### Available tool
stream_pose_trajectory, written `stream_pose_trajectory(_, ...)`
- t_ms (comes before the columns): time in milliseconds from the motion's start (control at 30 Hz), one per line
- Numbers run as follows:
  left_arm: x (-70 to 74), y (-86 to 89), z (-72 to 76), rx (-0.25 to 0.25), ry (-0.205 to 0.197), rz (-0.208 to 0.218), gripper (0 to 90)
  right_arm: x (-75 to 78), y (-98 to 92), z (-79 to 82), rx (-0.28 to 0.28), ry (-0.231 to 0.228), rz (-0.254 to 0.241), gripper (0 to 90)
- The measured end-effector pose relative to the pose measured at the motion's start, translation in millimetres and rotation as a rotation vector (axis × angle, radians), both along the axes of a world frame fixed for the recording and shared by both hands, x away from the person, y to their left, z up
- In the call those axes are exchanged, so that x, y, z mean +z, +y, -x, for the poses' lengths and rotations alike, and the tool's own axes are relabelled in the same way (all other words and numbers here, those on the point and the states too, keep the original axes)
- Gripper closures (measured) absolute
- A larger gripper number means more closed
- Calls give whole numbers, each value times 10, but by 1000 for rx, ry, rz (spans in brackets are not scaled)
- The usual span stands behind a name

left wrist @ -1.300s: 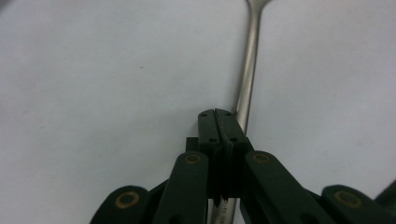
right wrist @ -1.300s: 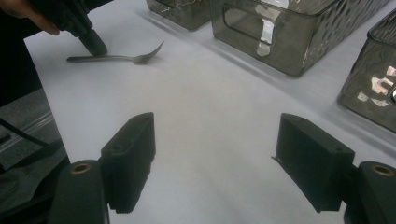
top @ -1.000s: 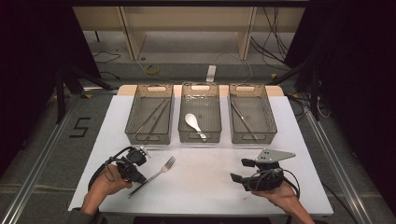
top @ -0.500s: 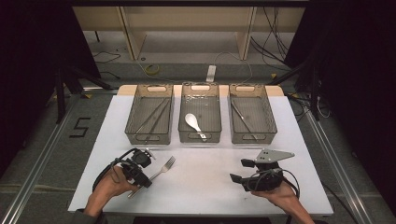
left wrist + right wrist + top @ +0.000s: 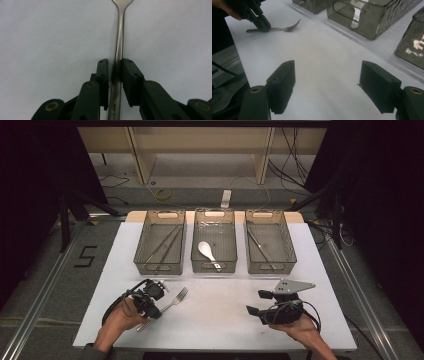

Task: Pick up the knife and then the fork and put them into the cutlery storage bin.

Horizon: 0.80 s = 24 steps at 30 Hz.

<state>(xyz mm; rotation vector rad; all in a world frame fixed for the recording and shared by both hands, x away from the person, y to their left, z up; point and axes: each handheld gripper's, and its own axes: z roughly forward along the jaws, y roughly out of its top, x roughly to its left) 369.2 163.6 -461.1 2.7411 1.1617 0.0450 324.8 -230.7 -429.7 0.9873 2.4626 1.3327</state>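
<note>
Fork, steel, laid flat on the white counter near its front left, tines toward the bins. Its handle is pinched between the jaws of the left gripper, which have just been closing on it; both pads are seen pressed against the handle's sides. Right gripper is held at the front right, well apart from the fork, jaws spread wide with nothing between them. Farther back, three clear bins are set in a row: left bin with long thin utensils, middle bin with a white spoon, right bin with a slim metal piece.
</note>
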Motion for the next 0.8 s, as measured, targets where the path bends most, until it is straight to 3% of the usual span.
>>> stream_pose_trajectory(367,-4,5,12,-12,-15,16,815,1,-5,-6,-4,1,-6,297)
stream_pose_trajectory(567,-3,57,-23,4,1,61,822,3,-5,-6,-2,0,-7,300)
stream_pose_trajectory(800,52,10,-15,-25,19,90,824,5,3,-8,1,2,-12,301)
